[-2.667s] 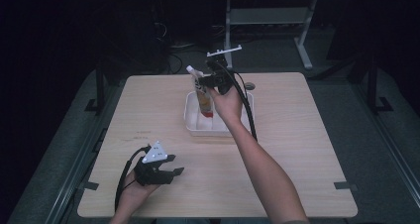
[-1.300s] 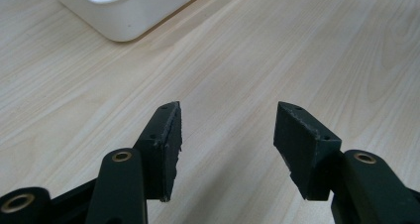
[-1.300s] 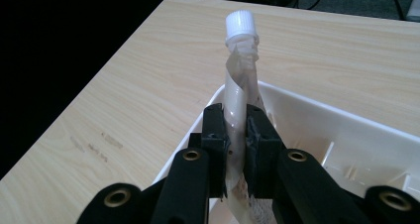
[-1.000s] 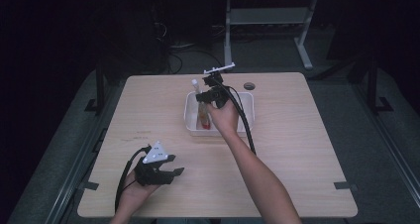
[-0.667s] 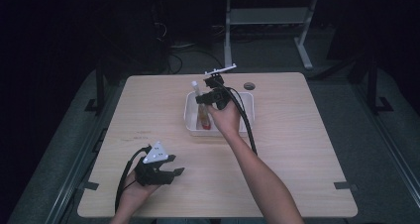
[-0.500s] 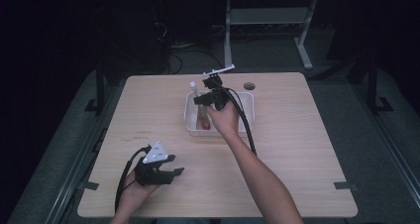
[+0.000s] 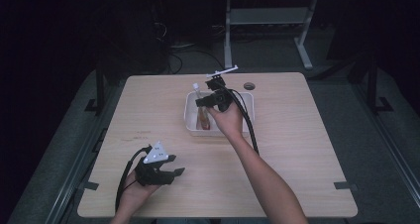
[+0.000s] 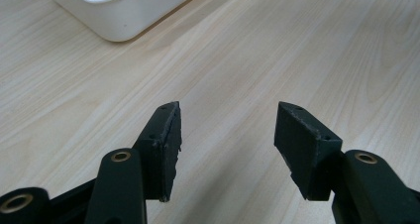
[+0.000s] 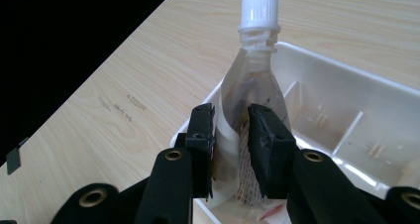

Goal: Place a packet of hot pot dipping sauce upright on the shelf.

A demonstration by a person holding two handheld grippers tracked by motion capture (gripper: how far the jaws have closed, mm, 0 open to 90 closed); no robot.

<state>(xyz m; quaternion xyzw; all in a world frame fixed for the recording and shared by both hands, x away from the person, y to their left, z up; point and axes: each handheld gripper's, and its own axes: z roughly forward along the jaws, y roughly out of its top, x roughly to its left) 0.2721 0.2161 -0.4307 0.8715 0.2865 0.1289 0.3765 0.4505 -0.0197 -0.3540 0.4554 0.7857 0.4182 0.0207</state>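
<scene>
A clear spouted pouch (image 7: 201, 117) with a white cap (image 9: 258, 6) and reddish contents stands tilted in a white tray (image 7: 247, 99) at the table's middle back. My right gripper (image 7: 203, 102) reaches over the tray. Its jaws (image 9: 232, 130) have just been opening, but the pouch's lower body (image 9: 252, 75) still fills the gap and touches both pads. My left gripper (image 7: 174, 166) rests on the table near the front left corner. It is open with nothing between its jaws (image 8: 228, 135), and bare wood lies beyond them.
A corner of the white tray (image 8: 116, 16) shows ahead of the left gripper. The tray (image 9: 346, 110) has inner dividers. A small dark round spot (image 7: 249, 86) lies on the table behind the tray. The right gripper's cable (image 7: 247, 125) trails along the forearm.
The right hand has lowered the pouch from above the tray down into it, then held still. The left gripper has not moved.
</scene>
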